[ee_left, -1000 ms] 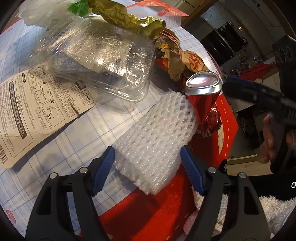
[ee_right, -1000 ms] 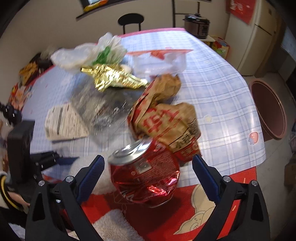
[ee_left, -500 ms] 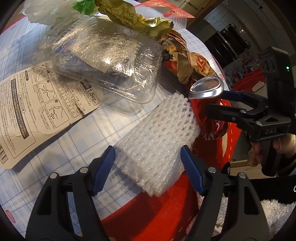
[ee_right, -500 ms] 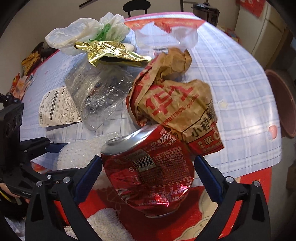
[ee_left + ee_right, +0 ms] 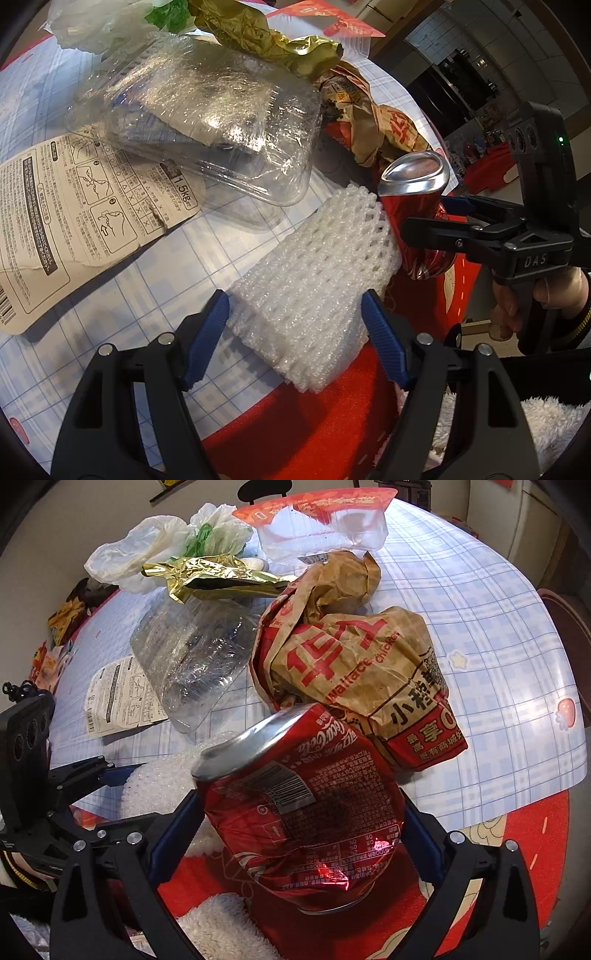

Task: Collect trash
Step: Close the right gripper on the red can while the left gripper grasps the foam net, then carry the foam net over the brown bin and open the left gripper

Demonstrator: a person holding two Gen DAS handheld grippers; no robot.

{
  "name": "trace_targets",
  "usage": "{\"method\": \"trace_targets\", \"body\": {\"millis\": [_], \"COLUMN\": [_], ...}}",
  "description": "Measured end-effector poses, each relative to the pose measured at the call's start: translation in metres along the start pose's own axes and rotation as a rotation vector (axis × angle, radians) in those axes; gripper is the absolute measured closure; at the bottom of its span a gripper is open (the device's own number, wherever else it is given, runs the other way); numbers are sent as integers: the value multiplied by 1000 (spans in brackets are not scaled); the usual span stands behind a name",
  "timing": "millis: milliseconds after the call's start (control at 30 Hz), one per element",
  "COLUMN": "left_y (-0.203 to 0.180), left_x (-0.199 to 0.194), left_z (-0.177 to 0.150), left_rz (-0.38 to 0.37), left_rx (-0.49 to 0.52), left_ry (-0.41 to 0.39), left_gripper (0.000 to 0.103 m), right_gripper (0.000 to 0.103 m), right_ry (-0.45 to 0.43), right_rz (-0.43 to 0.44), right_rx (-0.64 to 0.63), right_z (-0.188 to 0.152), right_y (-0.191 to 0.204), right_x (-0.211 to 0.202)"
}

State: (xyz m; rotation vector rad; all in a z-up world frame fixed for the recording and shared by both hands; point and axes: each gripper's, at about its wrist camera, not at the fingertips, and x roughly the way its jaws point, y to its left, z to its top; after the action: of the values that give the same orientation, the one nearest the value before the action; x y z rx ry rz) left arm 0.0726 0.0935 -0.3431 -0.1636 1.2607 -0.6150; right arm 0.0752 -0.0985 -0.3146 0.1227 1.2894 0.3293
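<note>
Closing in: right tongs (image 5: 295,834) have dropped around the crushed red can (image 5: 303,812), pads apparently touching; left tongs (image 5: 295,336) wait, spread, straddling foam netting (image 5: 314,280).

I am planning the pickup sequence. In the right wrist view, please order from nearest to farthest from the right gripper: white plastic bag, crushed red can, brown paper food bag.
1. Crushed red can: between the right gripper fingers.
2. Brown paper food bag: just behind the can.
3. White plastic bag: far back, upper left.

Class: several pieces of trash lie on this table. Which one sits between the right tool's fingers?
The crushed red can: alone flanked by the right tool; the foam net lies between the left tool's fingers.
</note>
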Motion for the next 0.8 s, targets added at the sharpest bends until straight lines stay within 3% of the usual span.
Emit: {"method": "trace_targets", "body": {"millis": [333, 367, 433, 567, 800], "left_y": [-11, -10, -12, -18, -10], "left_x": [4, 4, 4, -6, -62], "left_z": [1, 1, 1, 2, 6], "left_rz": [36, 16, -3, 0, -17], "left_rx": [39, 39, 32, 84, 62], "left_ry": [10, 12, 19, 2, -140], "left_gripper": [27, 44, 49, 68, 71], "right_gripper": [7, 7, 7, 7, 7], "right_ry": [-55, -61, -72, -99, -164], "right_rz": [7, 6, 4, 4, 7], "right_rx": [20, 22, 26, 27, 14], "right_z": [-7, -8, -8, -7, 0], "right_y": [-7, -7, -7, -6, 5], "right_x": [-28, -30, -36, -48, -69]}}
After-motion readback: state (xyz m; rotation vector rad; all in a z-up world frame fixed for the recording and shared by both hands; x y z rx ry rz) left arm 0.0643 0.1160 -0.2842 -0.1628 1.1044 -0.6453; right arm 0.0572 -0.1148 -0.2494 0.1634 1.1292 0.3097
